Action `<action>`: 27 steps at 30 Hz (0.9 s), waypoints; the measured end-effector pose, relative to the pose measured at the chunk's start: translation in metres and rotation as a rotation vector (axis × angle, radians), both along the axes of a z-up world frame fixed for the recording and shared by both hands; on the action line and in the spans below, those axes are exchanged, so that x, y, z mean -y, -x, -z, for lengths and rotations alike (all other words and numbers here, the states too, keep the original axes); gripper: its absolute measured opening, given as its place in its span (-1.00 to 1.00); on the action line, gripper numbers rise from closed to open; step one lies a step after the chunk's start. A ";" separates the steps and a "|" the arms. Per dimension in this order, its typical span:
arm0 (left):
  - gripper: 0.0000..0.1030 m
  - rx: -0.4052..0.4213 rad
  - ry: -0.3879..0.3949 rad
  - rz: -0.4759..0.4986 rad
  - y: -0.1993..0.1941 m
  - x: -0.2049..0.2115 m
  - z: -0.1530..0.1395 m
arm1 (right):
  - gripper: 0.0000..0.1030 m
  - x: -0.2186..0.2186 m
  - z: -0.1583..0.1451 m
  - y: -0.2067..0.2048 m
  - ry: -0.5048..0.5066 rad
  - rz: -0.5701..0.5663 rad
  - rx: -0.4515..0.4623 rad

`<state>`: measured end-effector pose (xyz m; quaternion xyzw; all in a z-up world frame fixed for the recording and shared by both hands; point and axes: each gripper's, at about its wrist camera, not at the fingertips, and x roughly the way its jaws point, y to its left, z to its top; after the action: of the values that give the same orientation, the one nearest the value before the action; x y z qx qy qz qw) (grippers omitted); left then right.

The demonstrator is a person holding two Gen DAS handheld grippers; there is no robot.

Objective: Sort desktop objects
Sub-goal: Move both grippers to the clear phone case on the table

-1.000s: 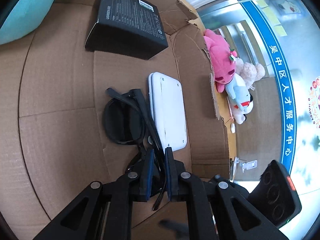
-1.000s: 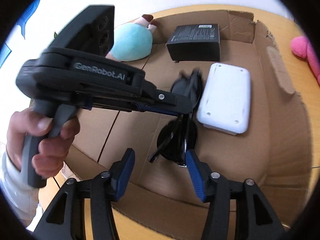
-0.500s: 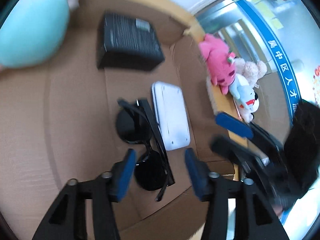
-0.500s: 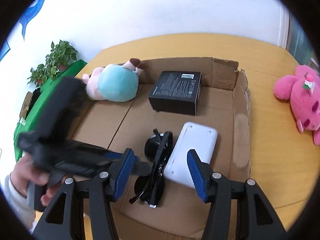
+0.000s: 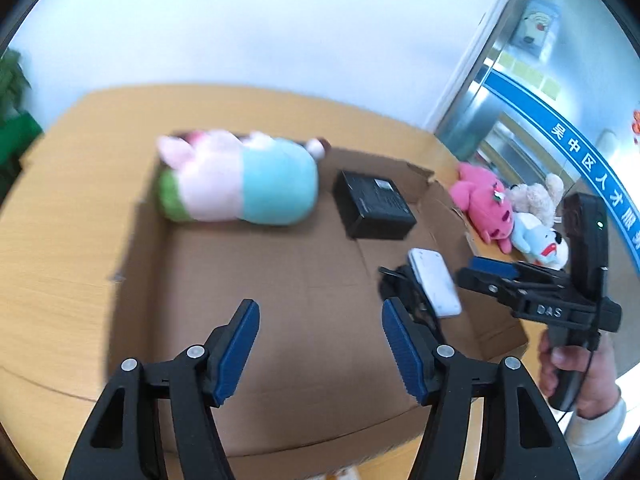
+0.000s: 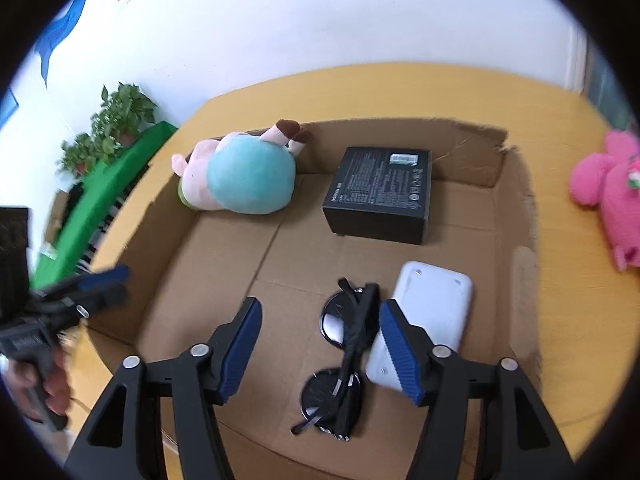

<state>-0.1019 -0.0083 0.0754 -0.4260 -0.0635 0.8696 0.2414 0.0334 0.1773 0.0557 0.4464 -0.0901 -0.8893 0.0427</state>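
A shallow cardboard box (image 6: 516,264) lies open on the wooden table. In it are black sunglasses (image 6: 346,360), a white flat case (image 6: 430,312), a black box (image 6: 382,194) and a pink and teal plush (image 6: 244,174). My right gripper (image 6: 320,348) is open and empty above the sunglasses, near the box's front edge. My left gripper (image 5: 316,348) is open and empty above the box's bare floor (image 5: 280,280). In the left wrist view the sunglasses (image 5: 404,288) lie beside the white case (image 5: 434,282), partly hidden by my finger.
A pink plush (image 5: 486,206), a beige plush and a white plush (image 5: 540,238) sit on the table to the right of the box. The right gripper with its holding hand (image 5: 560,292) shows in the left wrist view. Potted plants (image 6: 108,132) stand at far left.
My left gripper opened, let go of the sunglasses in the box, and pulled up and back to the left. My right gripper drew back a little and stayed open.
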 end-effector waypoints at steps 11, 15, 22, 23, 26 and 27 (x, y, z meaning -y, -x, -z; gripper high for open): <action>0.39 -0.073 0.088 -0.074 -0.092 0.065 0.012 | 0.58 0.105 -0.010 -0.130 0.055 -0.334 -0.205; 0.39 0.041 0.014 -0.080 -0.105 0.096 0.042 | 0.58 0.128 0.043 -0.118 0.172 -0.365 -0.052; 0.35 0.299 -0.116 -0.029 -0.090 0.108 0.113 | 0.57 0.150 0.099 -0.077 0.207 -0.358 0.066; 0.39 0.264 -0.126 -0.031 -0.092 0.107 0.111 | 0.58 0.151 0.104 -0.073 0.211 -0.352 0.076; 0.39 0.283 -0.120 -0.027 -0.086 0.100 0.111 | 0.58 0.153 0.105 -0.064 0.245 -0.352 0.065; 0.40 0.288 -0.122 -0.026 -0.085 0.097 0.110 | 0.62 0.154 0.105 -0.061 0.247 -0.354 0.059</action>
<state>-0.0168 -0.1049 -0.0351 -0.5301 -0.1558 0.7970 0.2438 0.0945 0.0231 -0.0493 0.4725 -0.1200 -0.8366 0.2498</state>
